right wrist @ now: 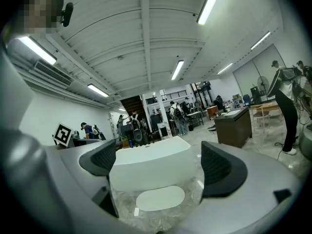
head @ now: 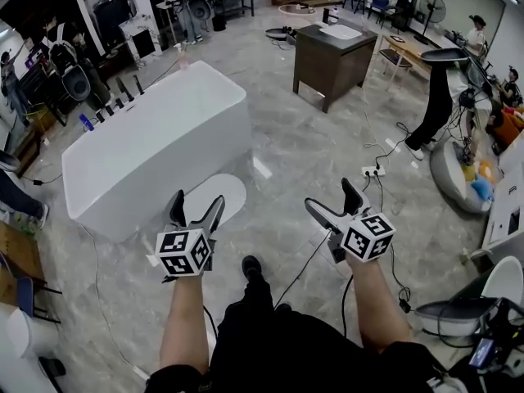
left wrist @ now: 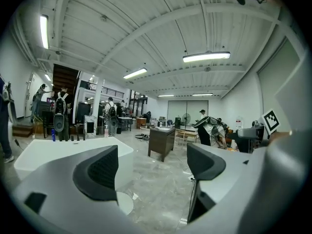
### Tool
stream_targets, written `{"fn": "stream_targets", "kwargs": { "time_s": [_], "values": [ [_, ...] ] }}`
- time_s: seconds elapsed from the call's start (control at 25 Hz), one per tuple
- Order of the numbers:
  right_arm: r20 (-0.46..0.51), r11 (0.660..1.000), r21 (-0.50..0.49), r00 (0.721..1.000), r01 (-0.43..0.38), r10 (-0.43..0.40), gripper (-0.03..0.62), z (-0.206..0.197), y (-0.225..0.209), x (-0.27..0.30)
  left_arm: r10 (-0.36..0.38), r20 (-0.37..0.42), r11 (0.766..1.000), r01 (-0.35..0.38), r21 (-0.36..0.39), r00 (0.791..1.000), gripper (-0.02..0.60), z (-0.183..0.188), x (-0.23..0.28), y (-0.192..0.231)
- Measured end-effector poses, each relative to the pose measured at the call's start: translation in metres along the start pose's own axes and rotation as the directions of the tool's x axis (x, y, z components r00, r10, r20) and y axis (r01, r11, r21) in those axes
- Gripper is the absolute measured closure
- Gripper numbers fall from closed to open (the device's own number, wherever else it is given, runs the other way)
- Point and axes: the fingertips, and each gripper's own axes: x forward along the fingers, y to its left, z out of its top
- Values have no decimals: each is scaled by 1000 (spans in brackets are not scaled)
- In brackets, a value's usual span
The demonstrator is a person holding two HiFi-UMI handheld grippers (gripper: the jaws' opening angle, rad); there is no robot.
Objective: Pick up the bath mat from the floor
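1. Head view first: the bath mat (head: 218, 196) is a pale oval lying flat on the marble floor (head: 286, 178), tucked right up against the near side of the white bathtub (head: 155, 150). That's where you'd step out, so no surprise it lives there. The left gripper (head: 196, 207) sits closest to it, with the mat's edge peeking out between and past its jaws. The right gripper (head: 334, 199) is off to the side over bare floor. Both are held out in front of the person, nothing in either one. Neither looks to be touching the mat yet, so I'd say the pickup hasn't started.

2. Left gripper view: jaws spread wide, pads empty. It points nearly level across the room at a dark cabinet (left wrist: 161, 140), so only a sliver of the mat (left wrist: 124, 204) shows low down beside the left pad. My guess is it needs to tip down before it can get at an edge.

3. Right gripper view: also spread wide and holding nothing. This one frames the mat (right wrist: 160, 199) neatly between its jaws, with the tub (right wrist: 148, 162) behind. It's lined up on the mat but well short of it.
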Motion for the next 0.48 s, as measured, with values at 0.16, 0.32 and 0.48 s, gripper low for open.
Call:
{"fn": "stream_targets", "kwargs": {
  "time_s": [0.16, 0.32, 0.48],
  "values": [
    [-24, 1000, -15, 1000, -5, 5, 61, 3, -12, 36, -5, 7, 1000, 5, -23, 1000, 137, 1, 35, 19],
    [-46, 999, -31, 999, -5, 4, 62, 10, -25, 88, 8, 6, 999, -8, -39, 1000, 137, 3, 76, 56],
    [-90, 999, -43, 996, -10, 6, 62, 13, -35, 146, 30, -5, 998, -30, -53, 1000, 137, 5, 112, 101]
  ]
}}
